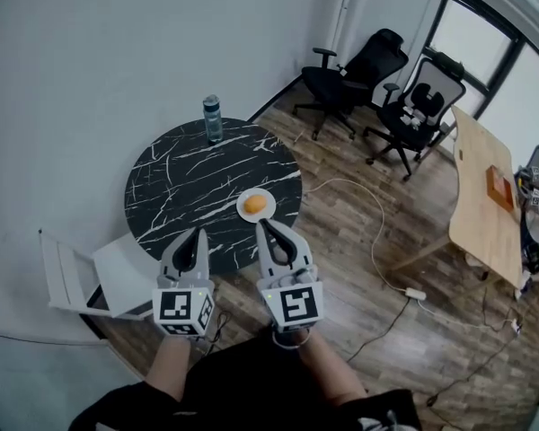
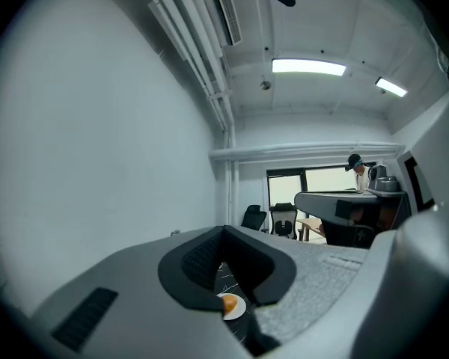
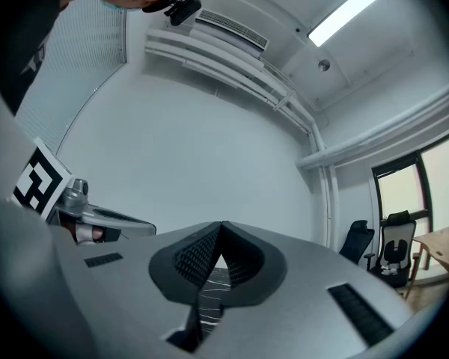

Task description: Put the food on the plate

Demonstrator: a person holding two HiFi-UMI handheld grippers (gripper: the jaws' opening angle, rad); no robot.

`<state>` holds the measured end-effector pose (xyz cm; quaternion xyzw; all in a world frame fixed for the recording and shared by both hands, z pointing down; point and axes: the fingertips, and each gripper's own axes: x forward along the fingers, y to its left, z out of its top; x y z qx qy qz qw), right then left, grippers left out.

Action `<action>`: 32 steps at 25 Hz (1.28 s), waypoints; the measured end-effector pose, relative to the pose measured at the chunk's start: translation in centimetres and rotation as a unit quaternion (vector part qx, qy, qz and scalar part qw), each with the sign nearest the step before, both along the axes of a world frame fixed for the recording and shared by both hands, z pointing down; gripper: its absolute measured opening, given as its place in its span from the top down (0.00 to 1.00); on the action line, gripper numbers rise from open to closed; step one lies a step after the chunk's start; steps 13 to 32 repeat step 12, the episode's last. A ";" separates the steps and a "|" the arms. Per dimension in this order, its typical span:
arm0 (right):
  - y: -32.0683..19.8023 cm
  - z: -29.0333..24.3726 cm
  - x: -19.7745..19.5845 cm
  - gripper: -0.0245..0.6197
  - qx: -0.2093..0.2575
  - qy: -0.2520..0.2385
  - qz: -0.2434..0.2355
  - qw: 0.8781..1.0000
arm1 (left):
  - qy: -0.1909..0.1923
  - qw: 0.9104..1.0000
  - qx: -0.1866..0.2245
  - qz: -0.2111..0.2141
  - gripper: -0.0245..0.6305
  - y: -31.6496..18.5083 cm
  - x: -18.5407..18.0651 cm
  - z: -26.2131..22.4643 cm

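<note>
Head view. Nearest, at the bottom edge, the person's forearms (image 1: pixel 328 375) reach forward, one gripper in each hand, each with a black-and-white marker cube. The left gripper (image 1: pixel 198 234) and right gripper (image 1: pixel 266 226) point side by side at a round black table (image 1: pixel 175 182) veined in white. Near the table's front edge sits a small white plate (image 1: pixel 242 211) with the food (image 1: pixel 255 204), a round orange piece, resting on it. In the picture the right gripper's tip lies just below the plate and the left gripper's is a little further to the left. Neither touches it. A bottle (image 1: pixel 213 118) stands at the table's far edge. Office chairs (image 1: pixel 355 72) and a wooden desk (image 1: pixel 481 196) are beyond.

Left gripper view. The two jaws are pressed together with nothing between them. Through the gap under them the food (image 2: pixel 228 303) shows on its plate (image 2: pixel 240 310), lower than the jaws and ahead of them.

Right gripper view. These jaws are also pressed together and empty. Only a strip of table (image 3: pixel 209 298) shows beneath them, with no food or plate in sight. The left gripper's cube appears at the left.

Judging by this, the task looks finished: the food is on the plate, both grippers are empty, and nothing else to be plated is visible.
</note>
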<state>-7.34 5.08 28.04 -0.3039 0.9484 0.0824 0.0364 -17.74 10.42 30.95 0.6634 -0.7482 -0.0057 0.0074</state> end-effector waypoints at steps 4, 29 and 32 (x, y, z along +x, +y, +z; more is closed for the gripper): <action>0.6 -0.4 0.4 0.97 0.010 0.004 0.002 1.000 | 0.001 1.000 0.001 0.001 0.96 0.3 0.4 0.0; 1.0 0.4 1.8 0.97 0.005 0.012 0.007 1.000 | 0.005 1.000 -0.007 0.008 0.96 0.7 1.8 0.8; 1.0 0.4 1.8 0.97 0.005 0.012 0.007 1.000 | 0.005 1.000 -0.007 0.008 0.96 0.7 1.8 0.8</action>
